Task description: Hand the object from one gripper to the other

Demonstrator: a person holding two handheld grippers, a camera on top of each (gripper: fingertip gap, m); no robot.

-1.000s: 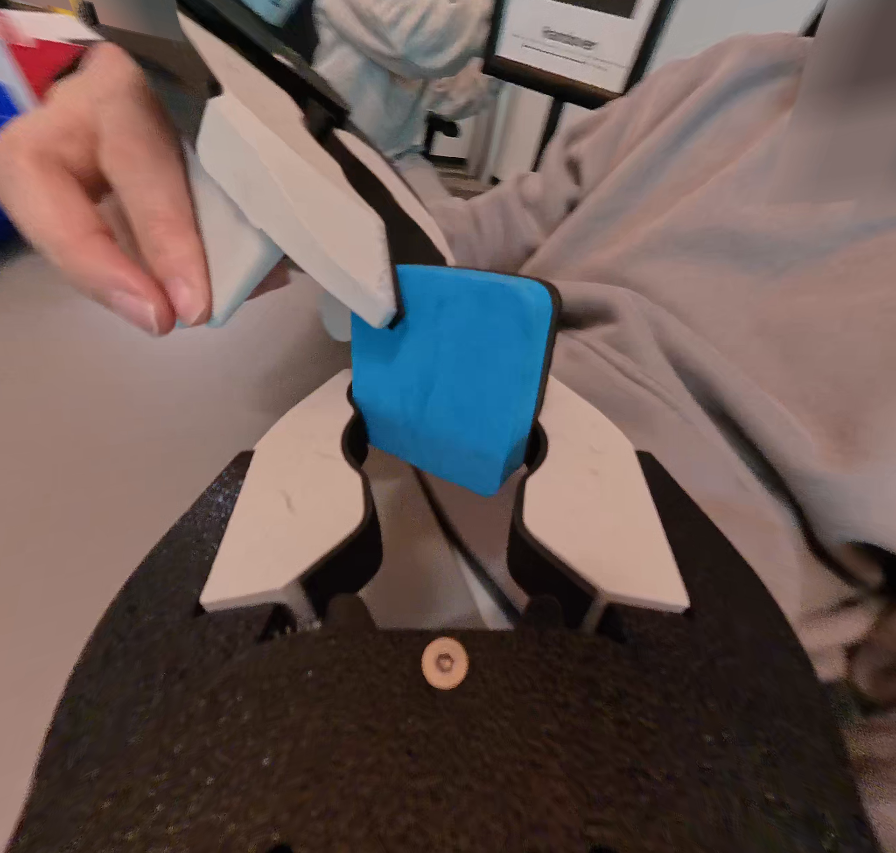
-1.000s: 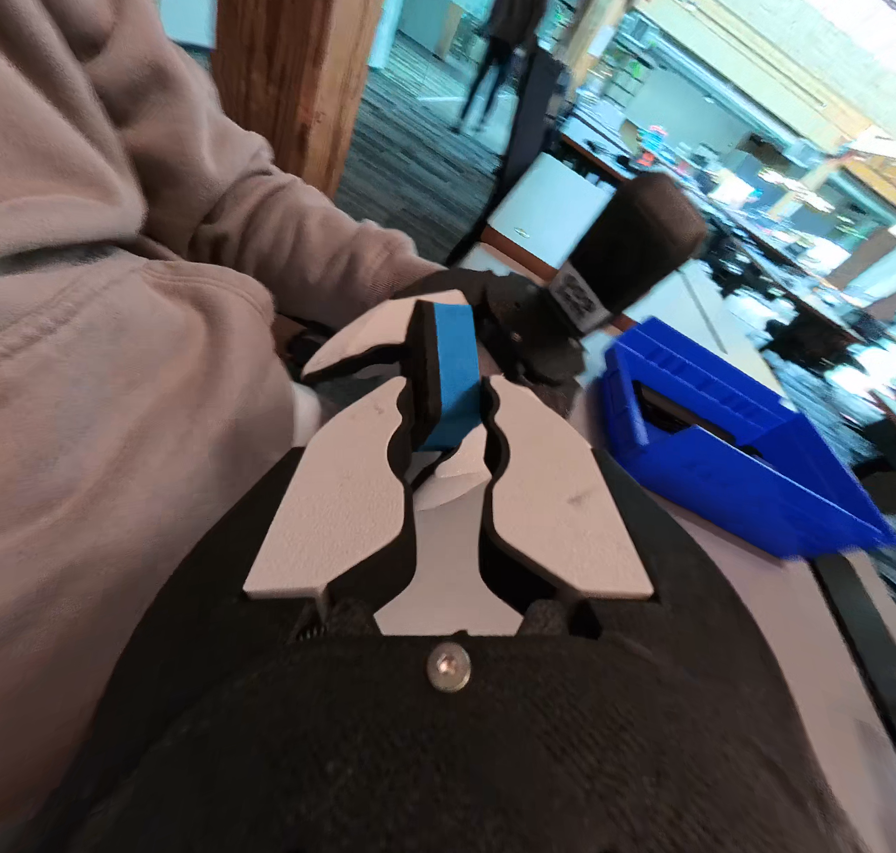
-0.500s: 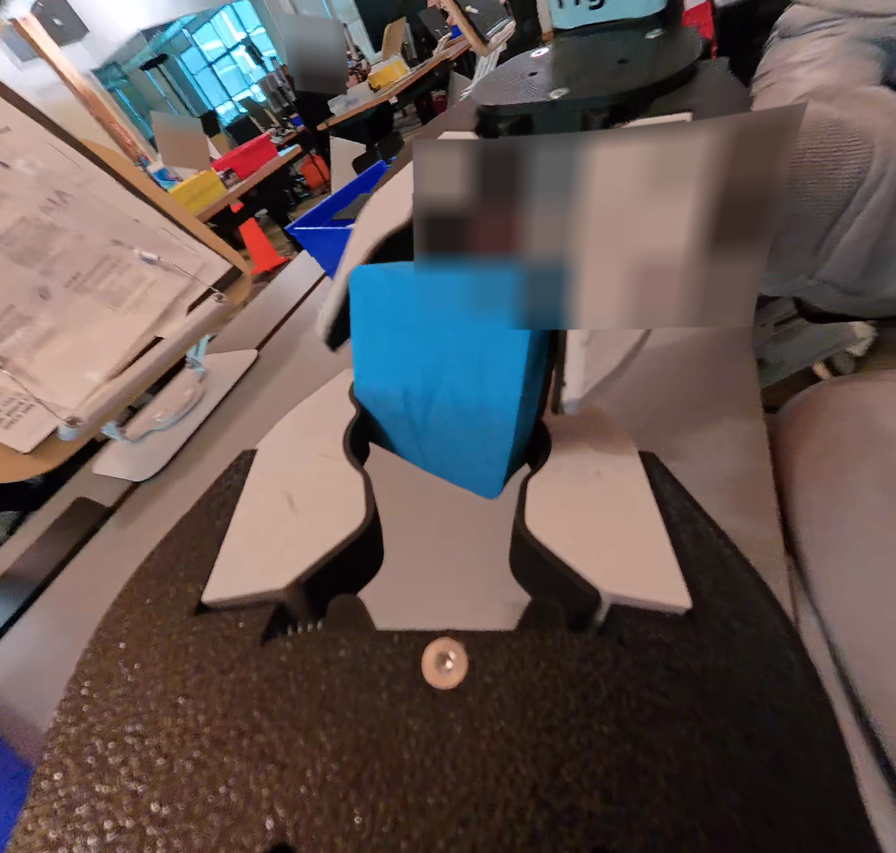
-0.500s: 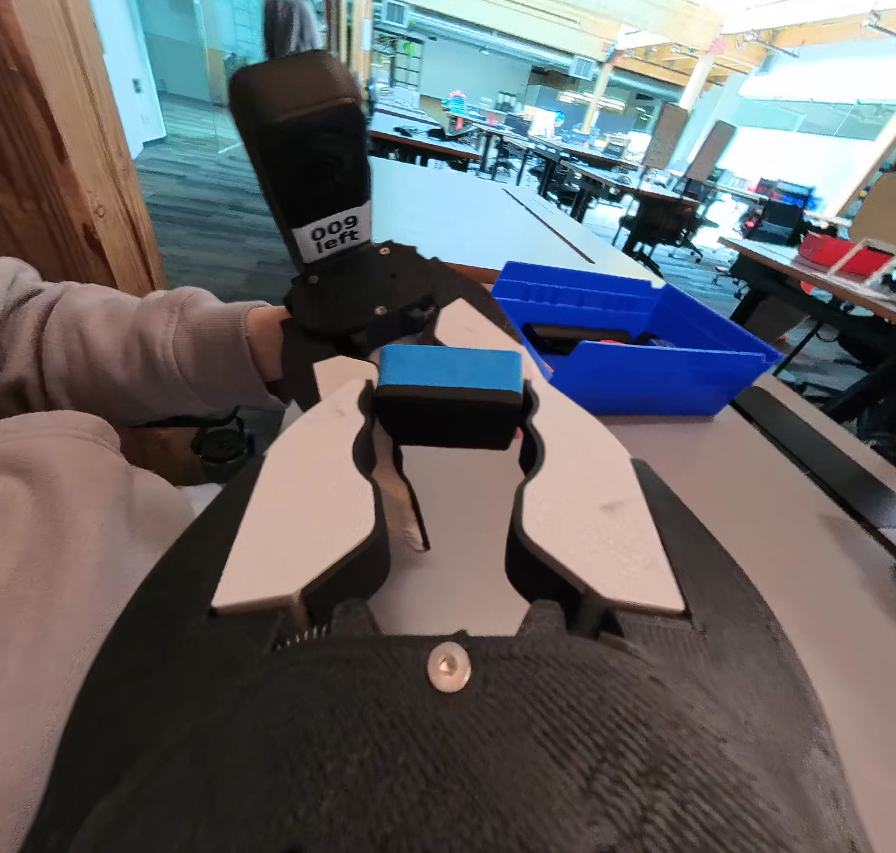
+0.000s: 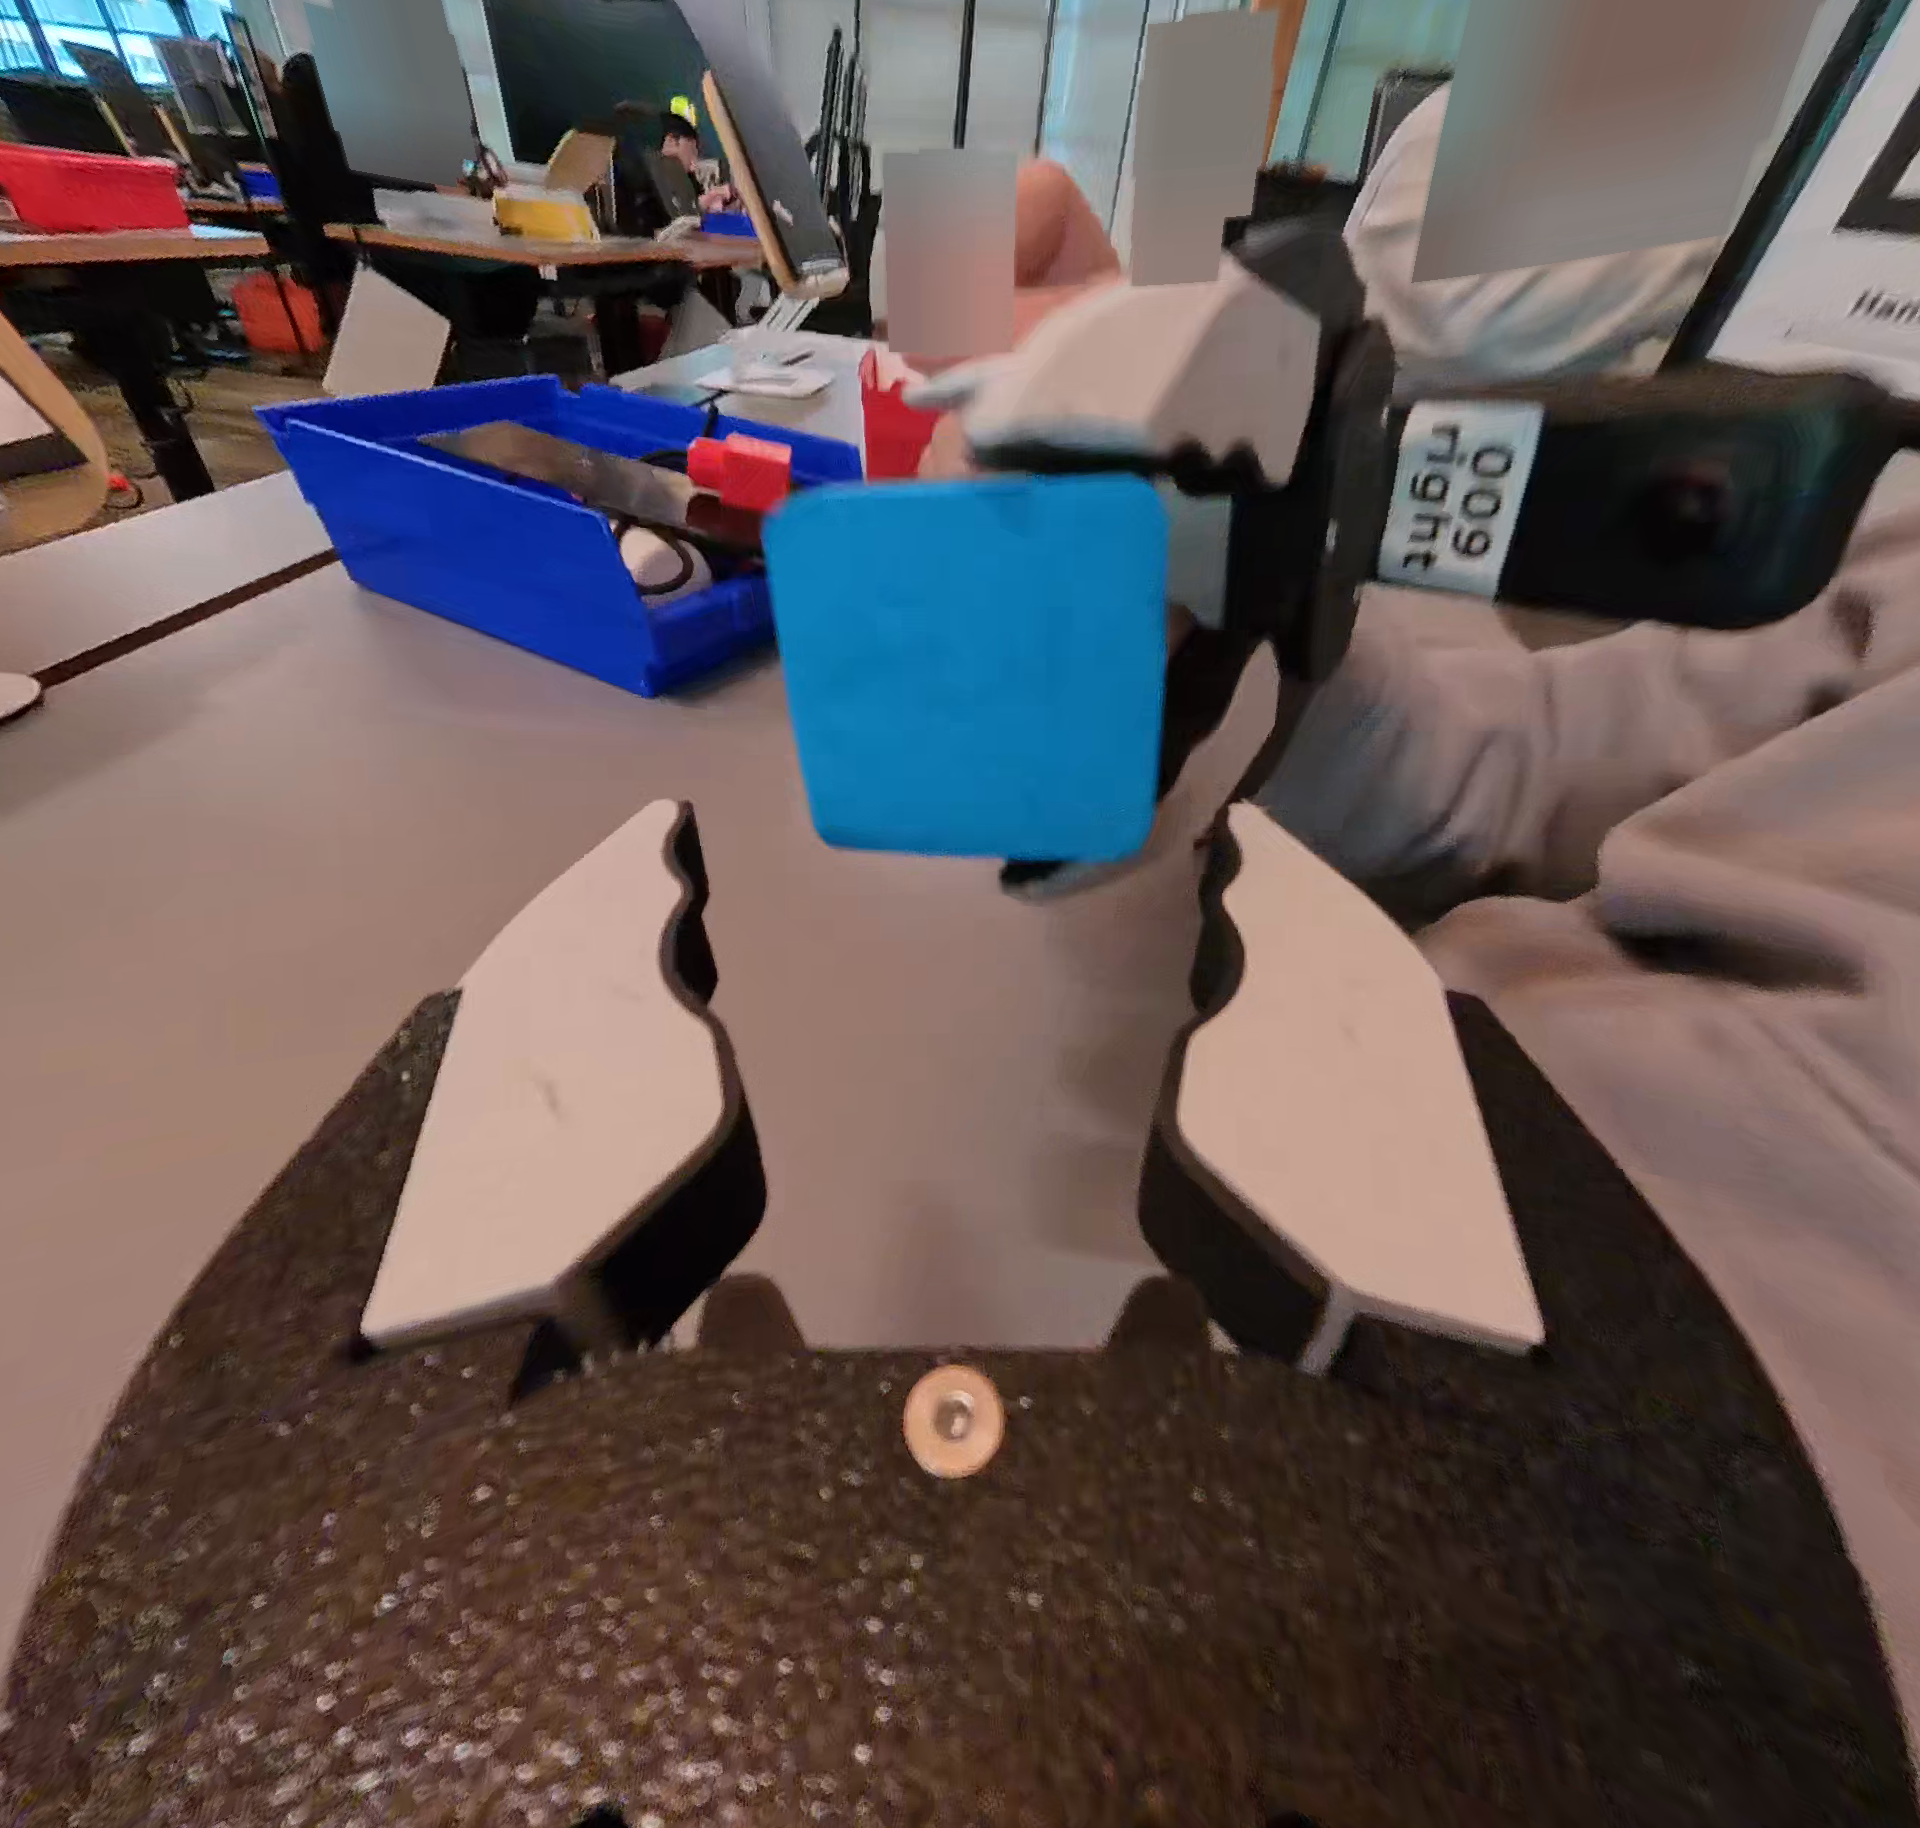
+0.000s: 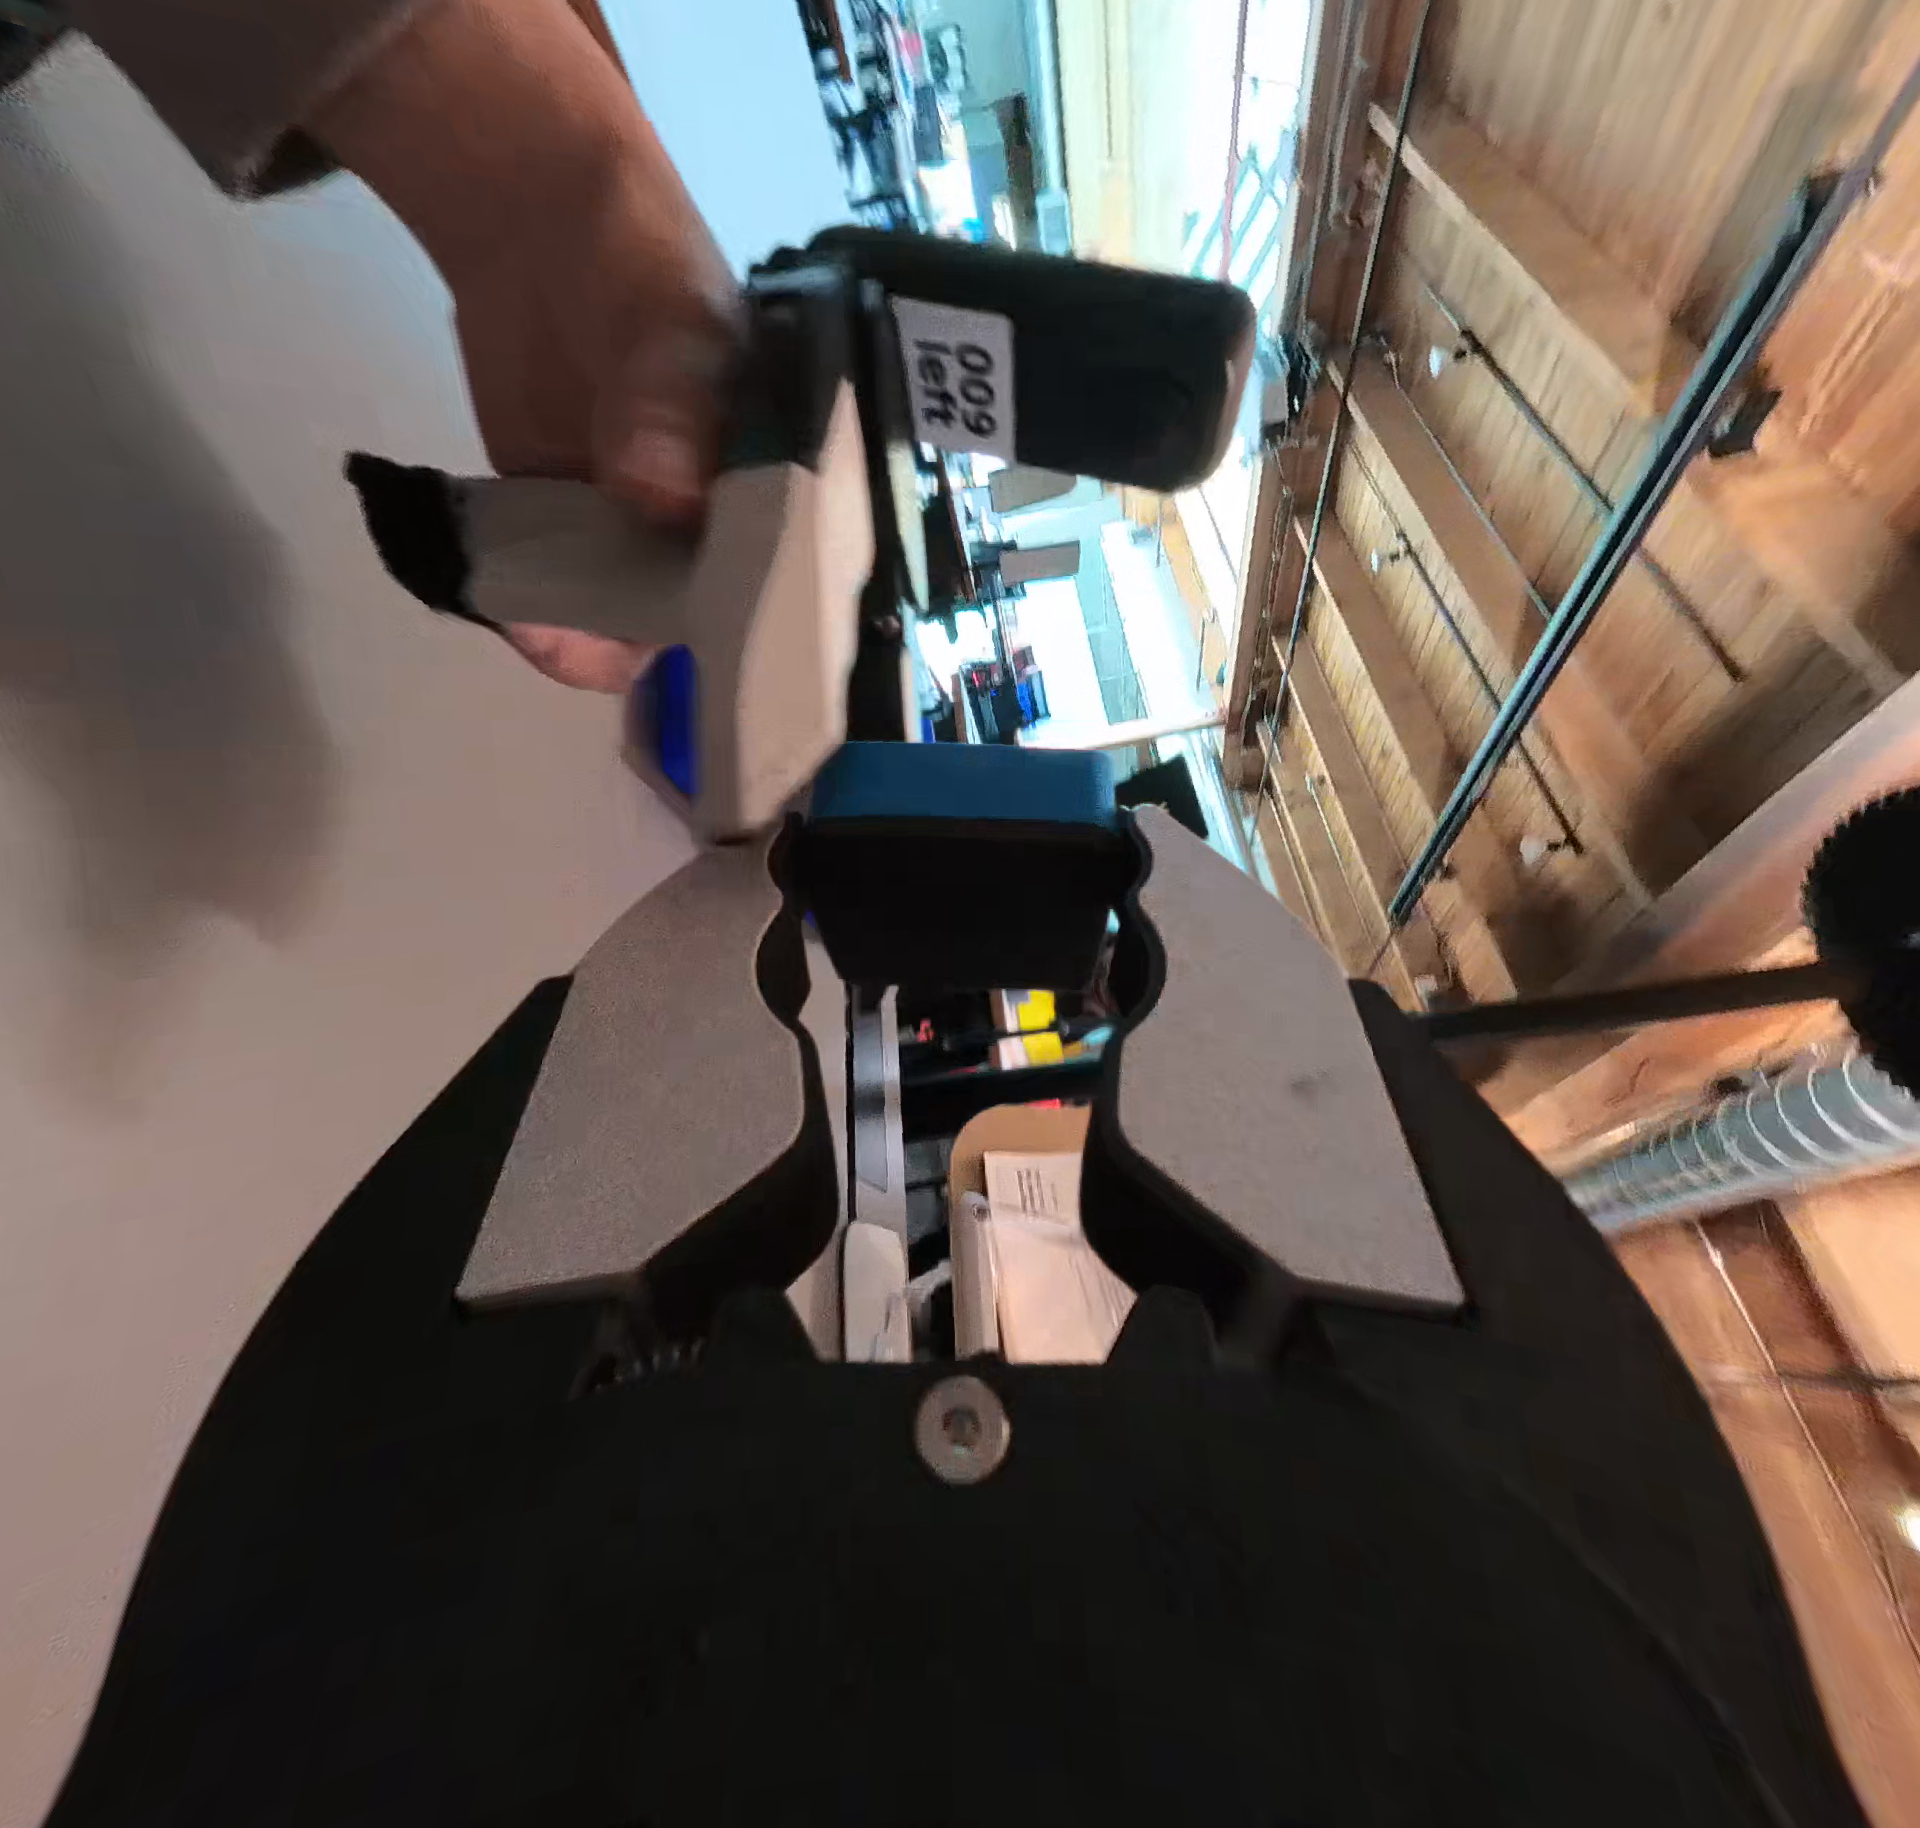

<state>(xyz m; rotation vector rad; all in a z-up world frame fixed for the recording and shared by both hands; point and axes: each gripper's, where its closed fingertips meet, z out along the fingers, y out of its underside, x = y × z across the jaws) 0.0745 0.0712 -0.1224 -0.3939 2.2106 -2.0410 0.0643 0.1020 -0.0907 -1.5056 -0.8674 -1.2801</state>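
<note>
A flat square block (image 5: 971, 672), blue on one face and black on the other, hangs in the air above the grey table (image 5: 312, 843). In the left wrist view my right gripper (image 5: 982, 635) reaches in from the right and clamps the block at its top and bottom edges. My left gripper (image 5: 951, 843) is open and empty, with its tips just below the block and apart from it. In the right wrist view my right gripper (image 6: 958, 843) is shut on the block (image 6: 961, 885). The left gripper's fingers (image 6: 582, 563) show spread at the upper left.
A blue bin (image 5: 499, 542) holding a dark slab, cables and a red piece (image 5: 743, 469) stands on the table behind the block. The person's beige sleeve (image 5: 1558, 739) fills the right side. Desks, monitors and a red bin lie farther back. My two grippers' fingertips are within a few centimetres of each other.
My left gripper has opened, let go of the block and drawn back. My right gripper now holds the block alone and has rolled onto its side.
</note>
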